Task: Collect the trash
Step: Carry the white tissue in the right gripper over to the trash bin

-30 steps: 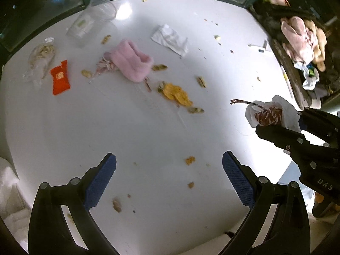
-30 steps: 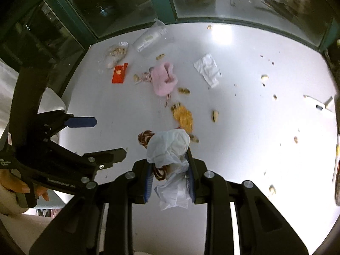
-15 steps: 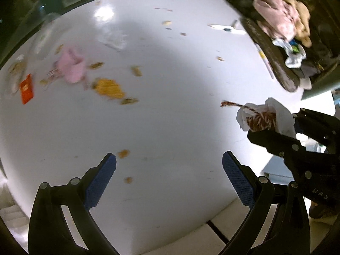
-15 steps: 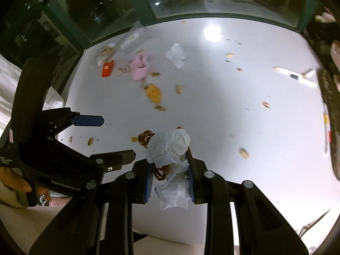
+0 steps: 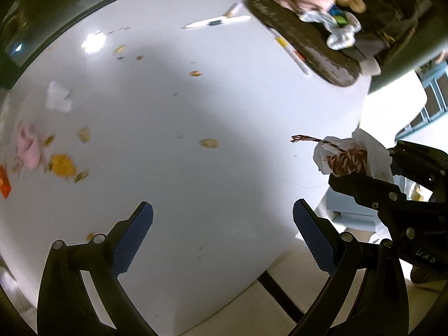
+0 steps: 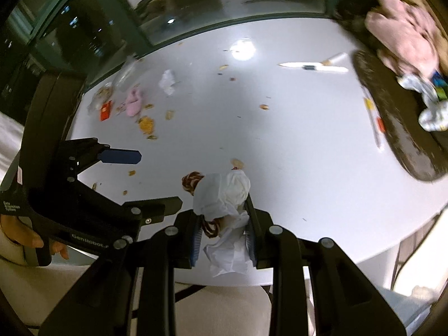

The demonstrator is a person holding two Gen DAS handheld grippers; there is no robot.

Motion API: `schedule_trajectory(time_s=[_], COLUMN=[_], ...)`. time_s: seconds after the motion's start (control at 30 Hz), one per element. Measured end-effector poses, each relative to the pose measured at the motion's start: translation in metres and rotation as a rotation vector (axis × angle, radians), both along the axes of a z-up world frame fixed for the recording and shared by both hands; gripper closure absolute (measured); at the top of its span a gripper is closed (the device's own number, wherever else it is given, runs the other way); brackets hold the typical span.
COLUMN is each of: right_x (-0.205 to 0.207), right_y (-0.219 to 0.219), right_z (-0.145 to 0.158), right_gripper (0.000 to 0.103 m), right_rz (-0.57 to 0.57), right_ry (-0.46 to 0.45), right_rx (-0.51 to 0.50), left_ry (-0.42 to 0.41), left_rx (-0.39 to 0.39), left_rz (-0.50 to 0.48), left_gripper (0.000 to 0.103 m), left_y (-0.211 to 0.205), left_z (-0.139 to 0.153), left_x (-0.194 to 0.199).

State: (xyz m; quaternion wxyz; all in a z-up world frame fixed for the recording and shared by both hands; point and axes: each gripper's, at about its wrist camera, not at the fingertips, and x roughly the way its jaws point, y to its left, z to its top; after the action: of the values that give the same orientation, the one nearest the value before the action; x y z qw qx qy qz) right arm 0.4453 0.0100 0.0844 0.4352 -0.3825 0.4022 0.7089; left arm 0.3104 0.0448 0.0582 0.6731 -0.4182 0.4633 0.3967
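I am holding my right gripper [image 6: 224, 233] clamped on a wad [image 6: 228, 196] of white tissue wrapped about a brown-and-white twist of string; the blue pads are pressing the tissue from both sides, and its crumpled tail is hanging below them. In the left wrist view the same wad [image 5: 350, 158] is showing at the right, off the table's edge, with a frayed string end sticking out toward the table. I am holding my left gripper [image 5: 222, 238] with its jaws standing wide apart and nothing between them, above the near part of the white table [image 5: 196, 154]. In the right wrist view the left gripper [image 6: 145, 179] is appearing at the left, with a hand [image 6: 25, 233] behind its body. More trash is lying on the table's far left: a pink cloth [image 6: 133, 105], an orange wrapper [image 6: 105, 109], a yellow scrap [image 6: 146, 123], a white paper [image 6: 167, 81] and scattered crumbs. A white pen-like stick [image 6: 313, 67] is lying near the far edge. A dark tray [image 6: 403, 140] is sitting at the right edge, carrying a pink soft bundle [image 6: 400, 36] and crumpled white scraps [image 6: 431, 112]; a thin white strip [image 6: 373, 123] is lying just beside its rim.
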Motion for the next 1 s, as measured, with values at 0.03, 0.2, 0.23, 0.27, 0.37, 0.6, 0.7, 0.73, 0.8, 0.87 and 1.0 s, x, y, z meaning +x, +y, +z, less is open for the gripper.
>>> schedule_trajectory(time_s=[0.03, 0.2, 0.23, 0.27, 0.37, 0.6, 0.7, 0.73, 0.8, 0.87, 1.0], right_x=[0.011, 0.043, 0.054, 0.060, 0.081, 0.131, 0.151, 0.155, 0.170, 0.182, 0.209], right_y=[-0.004, -0.015, -0.019, -0.022, -0.033, -0.063, -0.075, -0.077, -0.089, -0.096, -0.116], right_z=[0.000, -0.001, 0.000, 0.000, 0.001, 0.004, 0.005, 0.005, 0.007, 0.009, 0.012], right_gripper=[0.077, 0.077, 0.077, 0.077, 0.077, 0.077, 0.077, 0.077, 0.077, 0.077, 0.077], right_rz=[-0.027, -0.114, -0.141, -0.152, -0.203, -0.350, -0.410, -0.425, -0.475, -0.510, -0.593], right_ry=[0.002, 0.008, 0.008, 0.007, 0.001, -0.004, -0.002, 0.000, 0.006, 0.012, 0.024], right_rx=[-0.002, -0.002, 0.000, 0.000, 0.002, 0.013, 0.020, 0.020, 0.026, 0.032, 0.041], left_ry=[0.000, -0.001, -0.002, -0.003, -0.008, -0.011, 0.001, 0.005, 0.008, 0.008, 0.016], left_rx=[0.000, 0.000, 0.000, -0.001, -0.004, 0.004, 0.013, 0.014, 0.013, 0.017, 0.020], left_rz=[-0.020, -0.117, -0.139, -0.158, -0.210, -0.351, -0.430, -0.451, -0.489, -0.528, -0.597], left_gripper=[0.006, 0.006, 0.006, 0.006, 0.006, 0.006, 0.006, 0.006, 0.006, 0.006, 0.006], left_y=[0.001, 0.002, 0.002, 0.002, 0.001, -0.010, -0.018, -0.021, -0.026, -0.031, -0.044], left_z=[0.000, 0.000, 0.000, 0.000, -0.002, -0.001, 0.001, 0.001, 0.001, 0.002, 0.003], left_x=[0.009, 0.052, 0.061, 0.071, 0.097, 0.157, 0.187, 0.195, 0.211, 0.227, 0.260])
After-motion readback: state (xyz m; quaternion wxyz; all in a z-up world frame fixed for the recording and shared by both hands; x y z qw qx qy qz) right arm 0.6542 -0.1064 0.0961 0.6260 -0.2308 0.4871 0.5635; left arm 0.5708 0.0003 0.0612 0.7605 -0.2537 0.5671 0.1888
